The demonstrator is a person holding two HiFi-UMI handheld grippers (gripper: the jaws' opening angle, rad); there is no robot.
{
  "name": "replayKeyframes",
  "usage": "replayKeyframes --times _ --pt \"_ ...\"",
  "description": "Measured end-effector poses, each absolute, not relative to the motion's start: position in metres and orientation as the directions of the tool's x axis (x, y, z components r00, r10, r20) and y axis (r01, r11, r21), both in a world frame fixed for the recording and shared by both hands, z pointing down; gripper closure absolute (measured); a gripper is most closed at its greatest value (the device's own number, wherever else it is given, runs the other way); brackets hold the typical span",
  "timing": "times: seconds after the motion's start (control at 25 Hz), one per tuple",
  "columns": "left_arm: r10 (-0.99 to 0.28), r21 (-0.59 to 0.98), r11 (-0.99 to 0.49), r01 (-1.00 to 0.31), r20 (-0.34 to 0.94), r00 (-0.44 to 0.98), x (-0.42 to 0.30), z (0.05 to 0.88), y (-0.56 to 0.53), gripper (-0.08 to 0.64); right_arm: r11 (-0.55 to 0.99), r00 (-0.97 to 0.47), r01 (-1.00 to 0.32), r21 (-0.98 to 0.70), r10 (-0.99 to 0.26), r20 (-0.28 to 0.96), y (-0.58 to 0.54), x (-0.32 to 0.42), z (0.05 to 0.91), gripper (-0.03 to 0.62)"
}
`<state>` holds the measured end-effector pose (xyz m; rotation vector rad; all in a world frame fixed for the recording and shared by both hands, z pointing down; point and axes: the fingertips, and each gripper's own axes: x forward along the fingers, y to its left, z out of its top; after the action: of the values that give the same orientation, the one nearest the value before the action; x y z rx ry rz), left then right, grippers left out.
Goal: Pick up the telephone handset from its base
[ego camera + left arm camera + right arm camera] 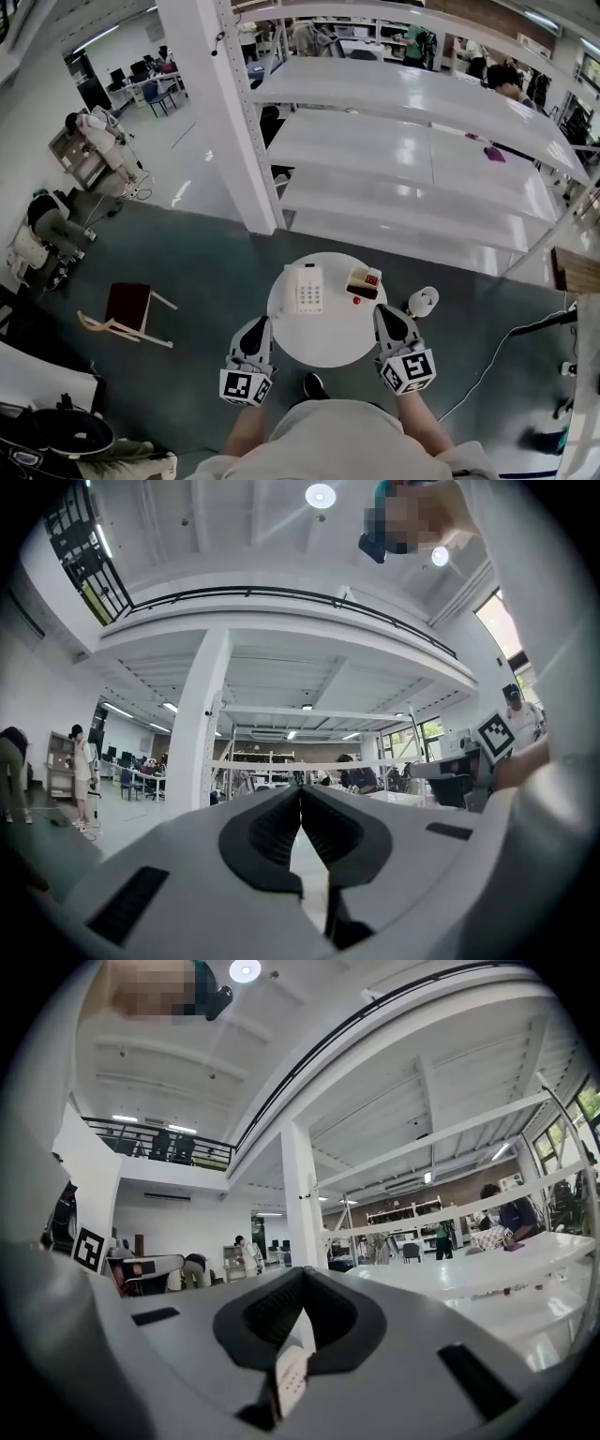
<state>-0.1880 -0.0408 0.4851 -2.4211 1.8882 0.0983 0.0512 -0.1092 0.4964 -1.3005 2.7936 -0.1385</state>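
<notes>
A white telephone (305,288) lies on the round white table (323,342), its handset (292,286) resting along the left side of the base. My left gripper (257,324) hovers at the table's near left edge, short of the phone, with its jaws closed together and nothing between them. My right gripper (382,312) is at the table's near right edge, also shut and empty. In the left gripper view the left gripper (300,790) shows its pads meeting at the tip. In the right gripper view the right gripper (302,1274) is closed too, with the phone's keypad (286,1372) showing below.
A small box with a red face (364,279) and a small red item (356,300) sit right of the phone. White shelving (412,159) and a pillar (225,112) stand behind the table. A tipped chair (127,311) lies left, a white object (423,300) and cable (487,361) right.
</notes>
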Motion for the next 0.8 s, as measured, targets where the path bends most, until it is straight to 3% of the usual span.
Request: replayKeyframes --times 0.4,0.8 --pt "-0.949 -0.009 -0.302 -0.953 -0.090 0.301 -0.239 0.489 -0.105 0.538 0.586 -0.588 -0.806 -0.083 -0.809 -0.011 -0.164 0.006 0.492 0.583" --pt "-0.951 0.015 -0.304 -0.953 -0.066 0.303 -0.216 0.496 -0.133 0.538 0.589 -0.594 -0.797 -0.136 -0.805 -0.005 -0.196 0.026 0.493 0.583"
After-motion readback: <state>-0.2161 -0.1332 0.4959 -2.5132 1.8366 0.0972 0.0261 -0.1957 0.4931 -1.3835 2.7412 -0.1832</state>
